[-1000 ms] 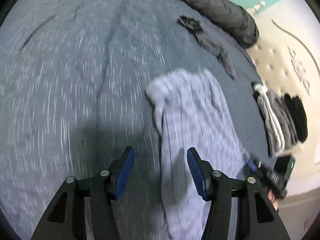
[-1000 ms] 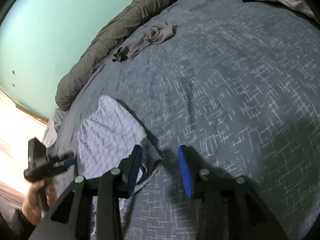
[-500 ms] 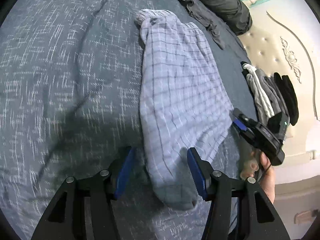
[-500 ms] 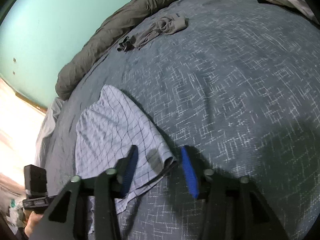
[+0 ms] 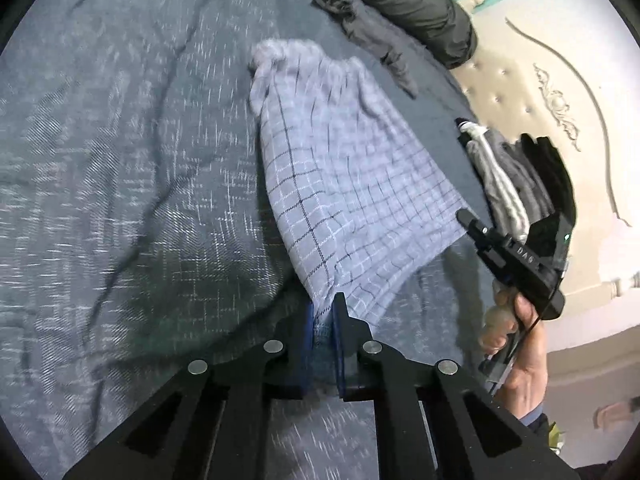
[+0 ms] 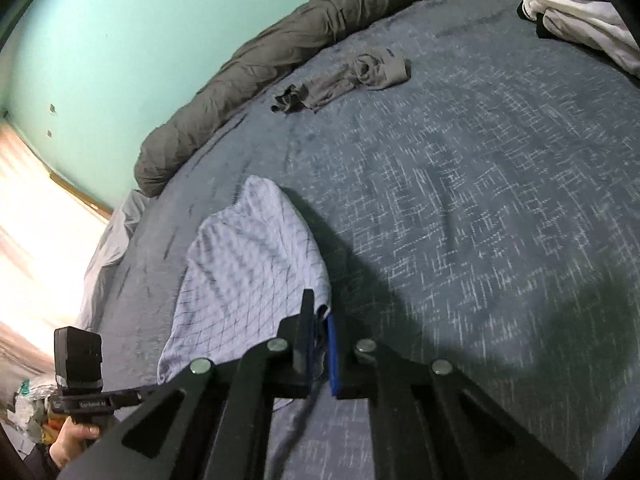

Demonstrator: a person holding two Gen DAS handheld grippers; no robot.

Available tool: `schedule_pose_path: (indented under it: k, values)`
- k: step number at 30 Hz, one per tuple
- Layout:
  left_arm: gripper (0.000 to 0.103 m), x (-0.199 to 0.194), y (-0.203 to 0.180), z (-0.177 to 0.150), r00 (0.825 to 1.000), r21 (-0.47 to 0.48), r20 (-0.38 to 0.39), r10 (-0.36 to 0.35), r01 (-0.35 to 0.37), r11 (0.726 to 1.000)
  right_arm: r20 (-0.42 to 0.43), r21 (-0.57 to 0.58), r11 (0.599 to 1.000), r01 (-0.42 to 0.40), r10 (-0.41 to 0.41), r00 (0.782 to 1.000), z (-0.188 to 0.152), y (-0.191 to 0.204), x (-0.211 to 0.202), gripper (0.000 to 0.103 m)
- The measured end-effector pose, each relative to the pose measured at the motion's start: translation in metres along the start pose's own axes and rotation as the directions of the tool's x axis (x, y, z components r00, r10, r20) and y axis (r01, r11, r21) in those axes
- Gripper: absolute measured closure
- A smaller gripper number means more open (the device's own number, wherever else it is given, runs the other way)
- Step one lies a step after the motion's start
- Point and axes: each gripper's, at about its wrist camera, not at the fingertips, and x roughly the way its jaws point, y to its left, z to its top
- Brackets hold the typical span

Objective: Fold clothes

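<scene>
Blue bedspread, teal wall, checked shorts

Shorts on bedspread; socks behind.

White letters "DAS" show up on the black body of the right hand-held gripper, seen from the left wrist view. Over in the right wrist view, the black left hand-held gripper carries a small white label, too blurred to read.
</scene>
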Motion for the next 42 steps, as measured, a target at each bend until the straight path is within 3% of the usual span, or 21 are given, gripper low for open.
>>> schedule_pose_path:
  k: [4,10,17,19,23,27,29,34,39,42]
  values:
    - [0.094,-0.011,0.006,-0.003,1.0,-0.027,-0.001,-0.004,0.004,1.0,-0.019,-0.004,1.0,-0.022,0.022,1.0,-0.01,0.007,-0.014,0.099]
    - [0.094,0.002,0.02,-0.02,0.999,-0.105,-0.042,-0.014,0.01,0.994,-0.08,0.021,1.0,0.013,-0.011,0.997,-0.022,0.002,-0.002,0.099]
    - [0.092,0.009,0.018,-0.014,0.997,-0.067,-0.06,0.038,-0.042,0.997,-0.099,0.063,0.998,0.022,-0.016,0.995,-0.021,-0.007,0.011,0.098]
    - [0.088,0.009,0.017,-0.011,0.995,-0.062,-0.076,0.065,-0.07,0.996,-0.113,0.06,0.997,0.051,-0.044,0.993,-0.021,-0.007,0.014,0.098]
    - [0.062,-0.005,0.026,-0.003,0.992,-0.058,-0.054,0.116,-0.119,0.991,-0.14,0.059,0.988,0.14,-0.131,0.981,-0.019,-0.008,0.015,0.093]
    - [0.057,-0.018,0.035,0.013,0.994,-0.085,0.005,0.108,-0.107,0.991,-0.118,0.054,0.975,0.217,-0.209,0.971,-0.012,-0.008,0.004,0.087]
    - [0.057,-0.019,0.037,0.026,0.993,-0.08,0.034,0.114,-0.111,0.991,-0.077,0.047,0.975,0.218,-0.214,0.974,-0.009,-0.006,-0.007,0.077]
    - [0.057,-0.01,0.038,0.069,0.99,-0.05,0.077,0.117,-0.113,0.992,-0.028,0.01,0.989,0.149,-0.148,0.989,0.005,0.004,-0.007,0.076]
    - [0.055,0.015,0.036,0.111,0.994,-0.026,0.071,0.08,-0.078,0.997,-0.093,-0.048,0.999,0.021,-0.026,0.995,0.038,0.026,0.034,0.074]
    - [0.05,0.027,0.038,0.129,0.996,-0.038,0.07,0.054,-0.052,0.998,-0.148,-0.128,0.992,0.007,-0.026,0.989,0.064,0.046,0.063,0.065]
